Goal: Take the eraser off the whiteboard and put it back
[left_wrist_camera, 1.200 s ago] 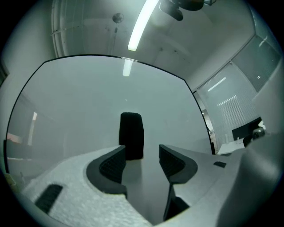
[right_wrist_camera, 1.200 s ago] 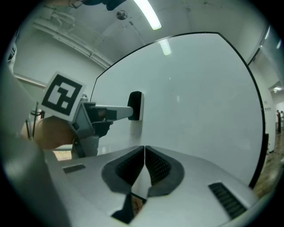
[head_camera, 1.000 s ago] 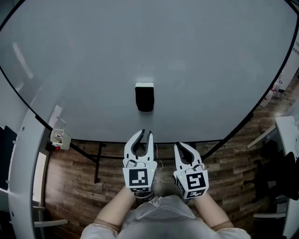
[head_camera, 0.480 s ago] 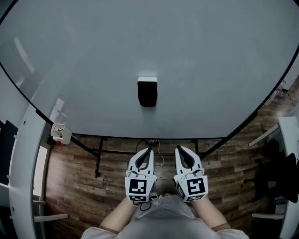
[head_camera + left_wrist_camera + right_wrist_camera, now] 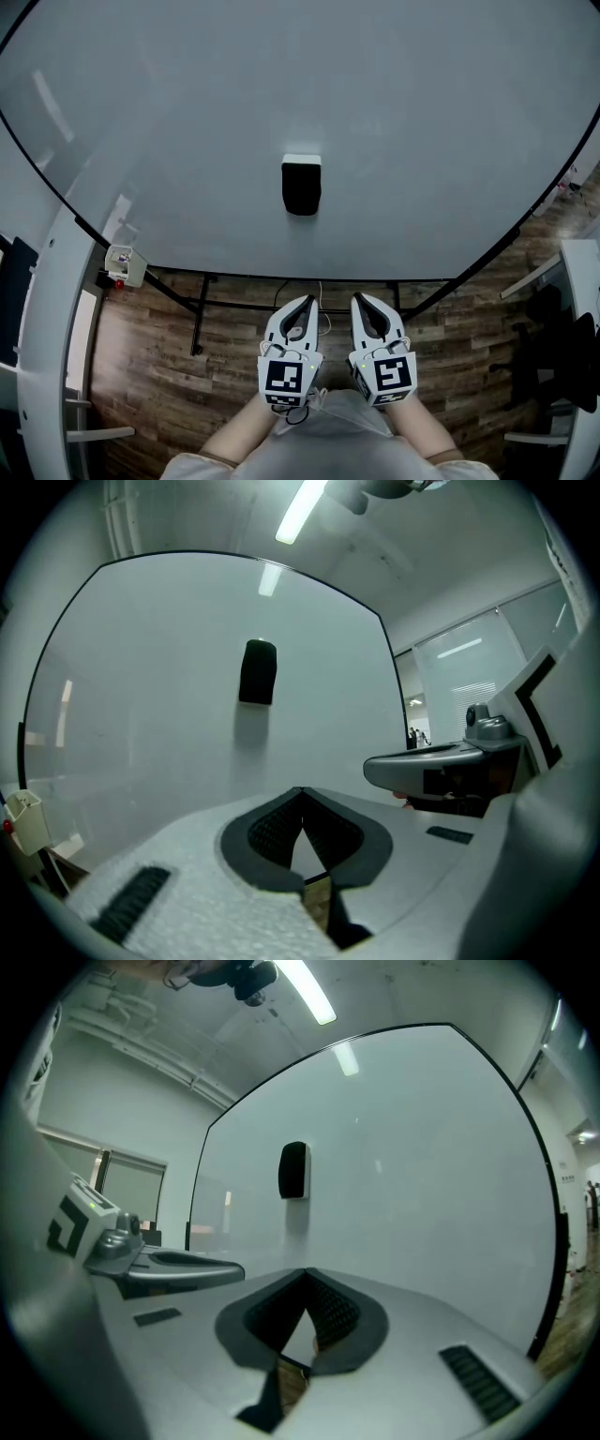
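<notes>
Eraser (image 5: 301, 185) clings to whiteboard (image 5: 422, 112); left tongs (image 5: 310, 299) and right tongs (image 5: 356, 298) closed, empty

The whiteboard (image 5: 403, 112) is smooth and glossy, with soft reflections on its pale surface. The eraser (image 5: 301, 187) looks matt black with a white plastic top edge. The left tool (image 5: 308, 300) and right tool (image 5: 357, 299) are white matt plastic, finely grainy, with dark ribbed pads (image 5: 270, 829). The floor (image 5: 159, 375) is brown wood plank.
</notes>
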`<state>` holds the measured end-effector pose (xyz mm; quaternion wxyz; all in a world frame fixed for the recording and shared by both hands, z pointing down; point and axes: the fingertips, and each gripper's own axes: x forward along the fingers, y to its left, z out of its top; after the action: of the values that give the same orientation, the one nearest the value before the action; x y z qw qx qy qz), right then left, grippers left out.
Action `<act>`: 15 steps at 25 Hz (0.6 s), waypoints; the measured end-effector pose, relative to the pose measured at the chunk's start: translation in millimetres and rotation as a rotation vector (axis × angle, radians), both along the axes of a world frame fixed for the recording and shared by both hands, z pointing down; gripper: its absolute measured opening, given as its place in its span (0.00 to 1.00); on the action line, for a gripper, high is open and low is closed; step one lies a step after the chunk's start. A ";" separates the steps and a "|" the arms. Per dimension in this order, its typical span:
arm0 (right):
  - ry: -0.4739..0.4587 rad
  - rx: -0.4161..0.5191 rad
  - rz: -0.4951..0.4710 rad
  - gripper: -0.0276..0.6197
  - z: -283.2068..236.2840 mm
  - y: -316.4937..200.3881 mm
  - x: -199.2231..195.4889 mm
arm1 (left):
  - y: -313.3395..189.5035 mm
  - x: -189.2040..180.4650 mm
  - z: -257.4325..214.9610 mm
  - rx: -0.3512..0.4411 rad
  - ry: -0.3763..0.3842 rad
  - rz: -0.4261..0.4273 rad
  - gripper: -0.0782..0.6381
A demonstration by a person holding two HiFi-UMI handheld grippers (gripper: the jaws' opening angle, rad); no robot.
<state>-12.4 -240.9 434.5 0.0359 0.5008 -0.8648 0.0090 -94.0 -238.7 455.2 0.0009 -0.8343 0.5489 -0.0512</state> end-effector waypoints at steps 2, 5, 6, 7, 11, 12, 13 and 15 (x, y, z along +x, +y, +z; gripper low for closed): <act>0.000 0.002 -0.005 0.08 -0.5 -0.9 -0.5 | -1.9 -0.6 -1.5 0.003 -0.002 0.001 0.13; 0.001 0.025 -0.016 0.08 -4.4 -0.6 -1.9 | -4.0 -1.6 -6.6 0.015 -0.002 -0.002 0.13; 0.003 0.031 -0.019 0.08 -6.1 0.0 -2.5 | -4.0 -1.9 -8.4 0.019 -0.002 -0.003 0.13; 0.002 0.036 -0.027 0.08 -7.0 1.0 -3.9 | -3.9 -2.3 -9.8 0.022 -0.002 -0.005 0.13; 0.012 0.043 -0.021 0.08 -11.8 0.0 -5.3 | -5.1 -3.1 -12.1 0.026 -0.001 -0.004 0.13; 0.012 0.045 -0.022 0.08 -12.5 0.2 -5.8 | -4.8 -3.0 -12.8 0.025 0.001 -0.003 0.13; 0.008 0.051 -0.029 0.08 -12.0 1.0 -7.0 | -4.1 -3.1 -13.7 0.024 0.002 -0.002 0.13; 0.005 0.063 -0.041 0.08 -11.4 2.2 -9.1 | -3.1 -3.7 -16.3 0.026 -0.002 -0.003 0.13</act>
<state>-21.4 -238.7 423.1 0.0224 0.4838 -0.8747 -0.0201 -97.7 -241.8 438.9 0.0122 -0.8335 0.5506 -0.0448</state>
